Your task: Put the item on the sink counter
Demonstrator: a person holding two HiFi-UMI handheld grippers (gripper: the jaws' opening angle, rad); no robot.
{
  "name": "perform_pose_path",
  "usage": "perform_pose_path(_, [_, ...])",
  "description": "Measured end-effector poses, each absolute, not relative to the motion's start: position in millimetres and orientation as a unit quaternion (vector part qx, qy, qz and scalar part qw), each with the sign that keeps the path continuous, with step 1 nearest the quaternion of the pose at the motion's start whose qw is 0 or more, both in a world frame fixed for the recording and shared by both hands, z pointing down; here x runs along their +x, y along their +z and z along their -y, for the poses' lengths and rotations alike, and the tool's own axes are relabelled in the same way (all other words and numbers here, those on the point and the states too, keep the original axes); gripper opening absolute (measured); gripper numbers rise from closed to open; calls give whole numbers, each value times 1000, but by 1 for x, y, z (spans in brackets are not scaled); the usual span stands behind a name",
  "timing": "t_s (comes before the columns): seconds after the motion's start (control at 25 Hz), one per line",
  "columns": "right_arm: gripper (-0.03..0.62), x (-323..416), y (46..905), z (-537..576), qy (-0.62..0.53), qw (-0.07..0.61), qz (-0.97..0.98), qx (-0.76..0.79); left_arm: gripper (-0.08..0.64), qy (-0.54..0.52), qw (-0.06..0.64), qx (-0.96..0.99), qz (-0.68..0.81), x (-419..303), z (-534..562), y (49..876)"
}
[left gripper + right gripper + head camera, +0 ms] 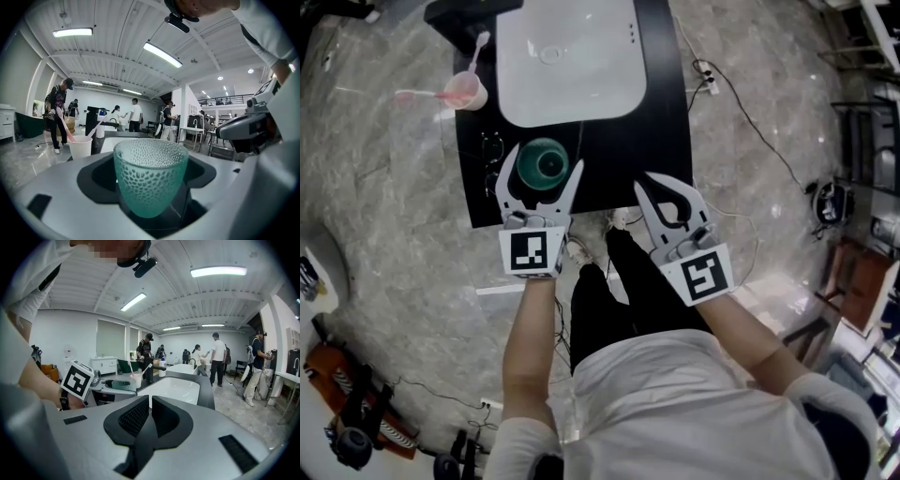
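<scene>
Over the front strip of the black worktop (666,112), just short of the white basin (572,66), the left claw (543,157) is holding the green cup (546,169) upright. Its jaws are spread about as wide as the cup and are pressing on the pebbled wall from both sides. The left gripper view is showing the rim level and the cup sitting low between the jaws. Whether its foot is already touching the worktop, no view is telling me.

To set it down well, I judge the person should be lowering the cup straight, rim level, onto the bare patch between the basin and the front edge. The jaws should be parting only once the foot is resting flat. The cup looks like slick glass, so an early release or a sideways drag would be risking a tip or a knock against the basin. The pink cup (464,91) with its brushes is standing well apart at the back left, so it is not crowding the spot. After release the claw ought to be drawing back along its own line, not lifting across the rim.

The left forearm is reaching straight ahead from the body, marker cube facing up, claw roughly level. The right claw (149,401) is hanging at the worktop's front edge, to the right of the cup. Its jaws are pressed together on nothing, and its forearm is angling outward, taking no part.
</scene>
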State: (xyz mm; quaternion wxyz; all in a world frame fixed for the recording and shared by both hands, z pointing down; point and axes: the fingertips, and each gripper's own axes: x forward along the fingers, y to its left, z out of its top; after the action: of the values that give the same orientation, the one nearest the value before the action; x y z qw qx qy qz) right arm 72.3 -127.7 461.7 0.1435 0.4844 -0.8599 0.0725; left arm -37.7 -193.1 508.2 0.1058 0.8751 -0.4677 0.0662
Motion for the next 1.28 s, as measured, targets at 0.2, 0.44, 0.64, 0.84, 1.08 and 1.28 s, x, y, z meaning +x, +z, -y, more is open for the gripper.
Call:
perform_pose_path(0.2, [40, 69, 465, 130, 77, 138, 861, 483, 382, 66, 102, 879, 461, -36, 194, 507])
perform_pose_path(0.44, [40, 68, 476, 130, 85, 140, 860, 483, 382, 77, 105, 883, 451, -32, 195, 511])
perform_pose_path(0.64, [40, 68, 484, 126, 100, 137, 859, 484, 382, 83, 112, 883, 447, -31, 194, 516])
perform_pose_path(0.84, [40, 68, 495, 122, 108, 144, 858, 481, 382, 84, 113, 885, 445, -29, 194, 521])
perform_pose_path(1.08, [40, 70, 498, 124, 110, 144, 858, 480, 382, 86, 119, 883, 446, -27, 196, 528])
perform_pose_path(1.28, [40, 68, 499, 125, 113, 141, 861, 476, 382, 82, 120, 883, 447, -26, 197, 527])
